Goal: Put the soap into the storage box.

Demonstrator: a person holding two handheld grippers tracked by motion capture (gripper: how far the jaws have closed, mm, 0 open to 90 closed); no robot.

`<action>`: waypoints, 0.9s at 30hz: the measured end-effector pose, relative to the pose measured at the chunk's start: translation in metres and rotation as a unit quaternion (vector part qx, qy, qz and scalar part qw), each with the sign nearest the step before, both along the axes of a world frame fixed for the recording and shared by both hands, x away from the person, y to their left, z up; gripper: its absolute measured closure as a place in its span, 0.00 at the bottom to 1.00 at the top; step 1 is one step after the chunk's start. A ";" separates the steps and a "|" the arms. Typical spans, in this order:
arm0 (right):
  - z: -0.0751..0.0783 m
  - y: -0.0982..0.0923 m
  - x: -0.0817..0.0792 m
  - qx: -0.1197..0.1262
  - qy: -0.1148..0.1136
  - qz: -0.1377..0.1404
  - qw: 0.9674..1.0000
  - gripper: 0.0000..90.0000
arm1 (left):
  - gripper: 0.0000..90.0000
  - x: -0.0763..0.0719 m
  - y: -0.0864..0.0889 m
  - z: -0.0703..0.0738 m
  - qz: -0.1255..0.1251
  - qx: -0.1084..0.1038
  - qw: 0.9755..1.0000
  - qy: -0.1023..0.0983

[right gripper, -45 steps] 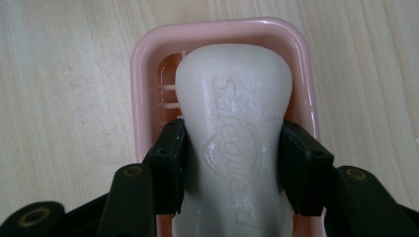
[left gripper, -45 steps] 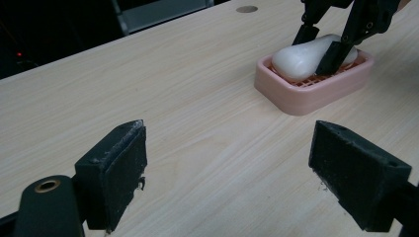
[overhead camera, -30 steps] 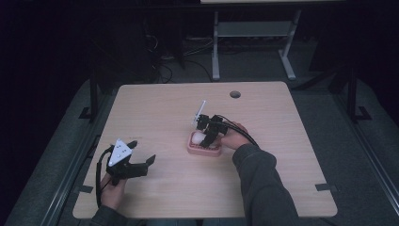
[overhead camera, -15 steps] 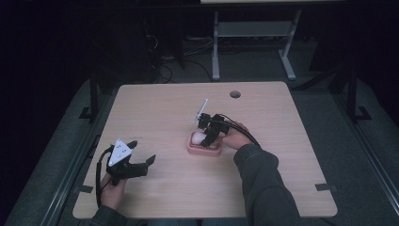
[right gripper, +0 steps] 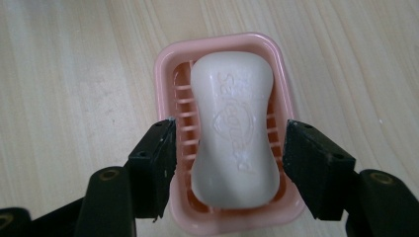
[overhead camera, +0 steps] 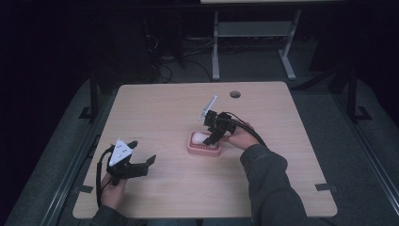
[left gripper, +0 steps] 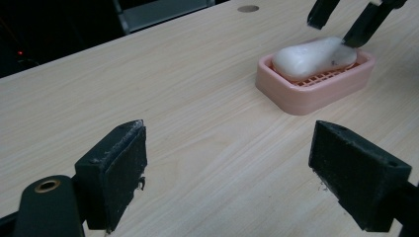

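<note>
Right gripper view: one soap bar (right gripper: 233, 131), one pink dish (right gripper: 165, 64).

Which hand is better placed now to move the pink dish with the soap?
Probably the right. The right gripper stands open astride the soap in the pink dish; the left gripper waits apart, near the table's front-left.

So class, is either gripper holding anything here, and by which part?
Nothing is held. The right gripper has just been opening, its pads clear of the soap between them; the left gripper is open.
</note>
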State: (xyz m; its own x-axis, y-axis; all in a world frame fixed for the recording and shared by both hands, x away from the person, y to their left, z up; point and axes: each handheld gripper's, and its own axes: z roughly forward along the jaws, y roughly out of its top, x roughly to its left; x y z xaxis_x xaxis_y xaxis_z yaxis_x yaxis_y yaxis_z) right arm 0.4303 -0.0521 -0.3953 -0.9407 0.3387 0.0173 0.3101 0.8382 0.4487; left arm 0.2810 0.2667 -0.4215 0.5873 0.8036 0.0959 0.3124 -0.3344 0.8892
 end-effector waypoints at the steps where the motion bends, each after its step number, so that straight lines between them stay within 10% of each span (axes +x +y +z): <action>1: 0.000 0.000 0.000 0.000 0.000 0.000 1.000 0.41 | 0.16 0.000 0.000 0.000 0.000 0.000 1.000 0.000; 27: 0.012 -0.049 -0.021 0.031 -0.015 -0.031 0.999 0.39 | 0.16 -0.001 0.000 0.001 0.000 0.012 1.000 -0.007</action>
State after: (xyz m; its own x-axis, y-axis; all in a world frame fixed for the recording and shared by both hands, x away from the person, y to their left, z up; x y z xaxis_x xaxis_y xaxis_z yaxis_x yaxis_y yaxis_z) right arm 0.4089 -0.1007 -0.3837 -0.9182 0.3958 0.0128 0.3468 0.7879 0.5089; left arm 0.2804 0.2666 -0.4205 0.5851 0.8015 0.1234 0.2996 -0.3550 0.8856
